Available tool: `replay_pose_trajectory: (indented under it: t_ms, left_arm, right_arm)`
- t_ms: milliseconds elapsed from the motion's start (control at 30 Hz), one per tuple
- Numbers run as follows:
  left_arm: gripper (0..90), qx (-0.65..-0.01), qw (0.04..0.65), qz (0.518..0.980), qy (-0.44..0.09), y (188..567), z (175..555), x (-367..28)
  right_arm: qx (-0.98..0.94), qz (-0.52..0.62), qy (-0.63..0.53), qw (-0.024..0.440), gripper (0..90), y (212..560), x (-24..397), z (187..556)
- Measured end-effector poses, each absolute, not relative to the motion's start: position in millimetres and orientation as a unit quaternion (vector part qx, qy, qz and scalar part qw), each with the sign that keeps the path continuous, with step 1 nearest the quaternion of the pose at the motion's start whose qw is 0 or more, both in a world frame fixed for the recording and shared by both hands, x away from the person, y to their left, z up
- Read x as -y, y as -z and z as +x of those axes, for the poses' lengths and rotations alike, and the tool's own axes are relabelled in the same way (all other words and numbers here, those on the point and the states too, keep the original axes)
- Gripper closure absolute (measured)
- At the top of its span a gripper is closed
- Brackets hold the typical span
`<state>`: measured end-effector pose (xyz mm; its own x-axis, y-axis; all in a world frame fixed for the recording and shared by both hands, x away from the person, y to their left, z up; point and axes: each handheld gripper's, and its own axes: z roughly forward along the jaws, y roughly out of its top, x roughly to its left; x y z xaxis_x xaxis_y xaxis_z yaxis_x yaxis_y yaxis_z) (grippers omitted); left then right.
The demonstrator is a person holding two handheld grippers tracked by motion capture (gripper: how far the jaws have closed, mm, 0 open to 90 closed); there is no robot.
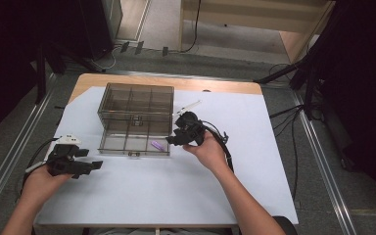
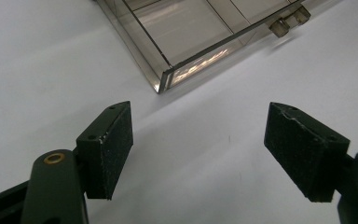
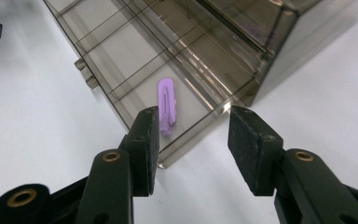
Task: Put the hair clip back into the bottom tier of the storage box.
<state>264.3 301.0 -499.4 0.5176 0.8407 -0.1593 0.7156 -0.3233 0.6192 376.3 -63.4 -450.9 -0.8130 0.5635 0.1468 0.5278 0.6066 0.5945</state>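
Table w/ white sheet (image 1: 176, 196). On it, toward the far side, a smoky clear box (image 1: 136, 105) w/ compartments; its lower drawer (image 1: 134, 139) is pulled out toward the person. A purple clip (image 1: 157, 145) lies in the drawer's front right compartment, flat on the floor of it, near the front wall.

Left gripper (image 1: 90, 165) is held in the left hand (image 1: 41, 178) at the sheet's left edge, well apart from the box, pointing right toward the drawer's front left corner. In the left gripper view its jaws stand wide apart w/ nothing between them, over bare sheet; the drawer corner (image 2: 163, 81) and a small front latch (image 2: 289, 21) sit beyond the pads (image 2: 109, 149).

Right gripper (image 1: 174, 137) is held in the right hand (image 1: 208, 152), just beside the drawer's right front corner, tips aimed left at the clip's compartment. In the right gripper view the jaws are parted, gap moderate, empty; the clip (image 3: 167, 105) lies just past the left pad (image 3: 148, 149), inside the drawer wall, not touched. Drawer's corner (image 3: 223, 109) sits between the two pads, farther off. Cable (image 1: 225, 147) trails over the right wrist.
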Motion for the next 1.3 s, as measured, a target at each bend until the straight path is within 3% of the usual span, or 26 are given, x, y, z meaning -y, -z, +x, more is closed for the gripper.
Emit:
replay_pose_trajectory:
  t_ms: [1300]
  left_arm:
    - [24.5,-0.475,0.332,0.81,-0.091,498.7,274.8,-297.3]
  right_arm:
    - [-0.863,0.38,-0.329,0.055,50.1,459.2,137.8,393.1]
